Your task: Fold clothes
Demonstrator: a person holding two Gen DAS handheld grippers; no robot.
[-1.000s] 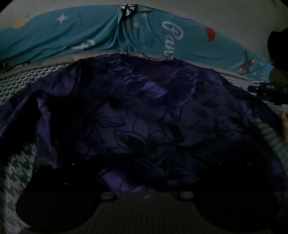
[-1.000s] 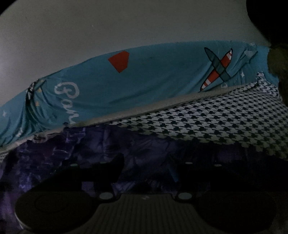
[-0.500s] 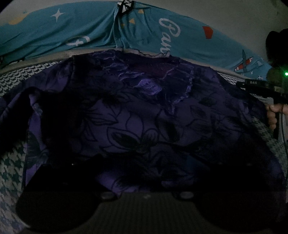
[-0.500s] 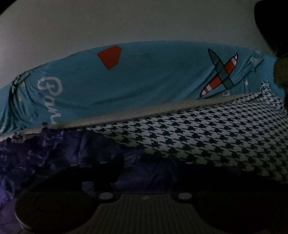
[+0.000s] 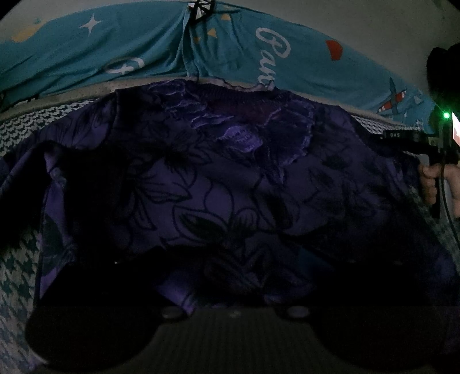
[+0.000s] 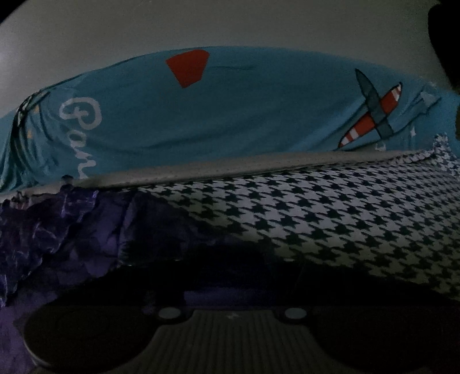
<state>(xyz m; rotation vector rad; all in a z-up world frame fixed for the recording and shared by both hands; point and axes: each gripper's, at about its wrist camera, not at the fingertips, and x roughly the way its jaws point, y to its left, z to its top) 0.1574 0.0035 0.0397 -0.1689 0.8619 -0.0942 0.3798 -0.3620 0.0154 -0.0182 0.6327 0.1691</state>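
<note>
Purple, one garment only: a purple garment (image 5: 218, 184) with dark floral outlines, thin smooth-looking fabric, and a crinkled shinier patch near its top edge. It lies spread across the bed, top hem up against the far edge, lower part running under the left camera; in the right wrist view only its right edge (image 6: 66, 230) shows, bunched and creased, at lower left.

One houndstooth sheet (image 6: 330, 218), black-and-white woven check, covers the bed; it shows bare to the right of the garment and in strips on the left. One grey mattress edge band (image 6: 258, 167) runs along the back. One teal printed cloth (image 5: 138, 49) hangs behind, with white script, stars, a red shape and a striped plane. Plain pale wall (image 6: 201, 26) above.

Two hand-held grippers. The left hand-held gripper (image 5: 230, 276) is lost in dark shadow over the garment's lower part; fingers not readable, so cannot tell if it is clenched or released. The right hand-held gripper (image 6: 230, 276) sits at the garment's right edge, jaws closing, purple cloth visible between the dark fingers; whether the pads press it yet cannot be told. From the left view, its black body and a green light show at far right, with a person's hand (image 5: 431, 181) around the handle.
</note>
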